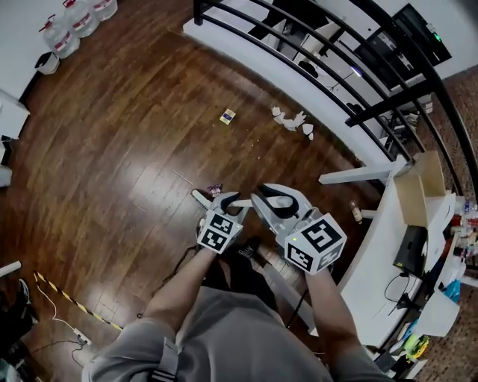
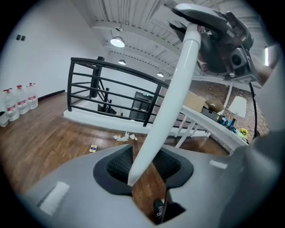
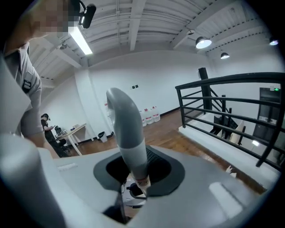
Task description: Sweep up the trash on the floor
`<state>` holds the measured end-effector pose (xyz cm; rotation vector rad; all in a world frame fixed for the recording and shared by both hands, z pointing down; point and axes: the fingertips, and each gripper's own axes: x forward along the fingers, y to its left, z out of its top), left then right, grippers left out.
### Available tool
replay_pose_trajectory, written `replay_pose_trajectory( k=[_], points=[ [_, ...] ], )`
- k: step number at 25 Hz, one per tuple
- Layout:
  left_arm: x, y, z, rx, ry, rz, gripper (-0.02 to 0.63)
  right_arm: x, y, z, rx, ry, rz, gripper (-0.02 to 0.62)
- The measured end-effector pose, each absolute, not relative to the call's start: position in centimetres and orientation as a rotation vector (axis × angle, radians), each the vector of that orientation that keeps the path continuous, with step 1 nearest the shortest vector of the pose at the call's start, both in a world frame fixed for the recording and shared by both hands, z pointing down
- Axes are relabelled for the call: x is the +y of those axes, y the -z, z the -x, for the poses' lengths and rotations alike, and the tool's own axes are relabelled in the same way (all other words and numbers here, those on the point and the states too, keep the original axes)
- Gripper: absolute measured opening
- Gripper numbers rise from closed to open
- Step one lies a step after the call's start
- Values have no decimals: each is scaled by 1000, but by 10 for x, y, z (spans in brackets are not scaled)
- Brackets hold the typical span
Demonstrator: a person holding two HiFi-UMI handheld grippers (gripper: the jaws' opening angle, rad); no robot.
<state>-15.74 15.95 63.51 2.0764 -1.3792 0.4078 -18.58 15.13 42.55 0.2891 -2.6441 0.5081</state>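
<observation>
Gleaming wood floor (image 1: 112, 149), crumpled paper scraps (image 1: 291, 119), black railing (image 1: 199, 10)

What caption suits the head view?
Over a wooden floor, left gripper and right gripper face crumpled white paper, a yellow card and a small wrapper.

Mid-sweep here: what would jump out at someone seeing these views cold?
Trash first: crumpled white paper and a yellow card lie on the floor by the railing. Near the camera, the right claw grips a grey handle, and a white handle's tip sits between the left claw's jaws.
</observation>
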Motion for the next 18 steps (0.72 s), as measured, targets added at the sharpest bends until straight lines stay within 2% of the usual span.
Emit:
replay_pose_trajectory(
  k=[9, 10, 18],
  points=[
    [139, -695, 223, -1402, -408, -1986, 120, 118, -486, 248, -2630, -580, -227, 69],
    [132, -698, 225, -1410, -394, -1986, 141, 109, -490, 249, -2632, -592, -237, 69],
    [56, -713, 210, -1371, -434, -1993, 149, 38, -506, 225, -2590, -521, -257, 67]
  ],
)
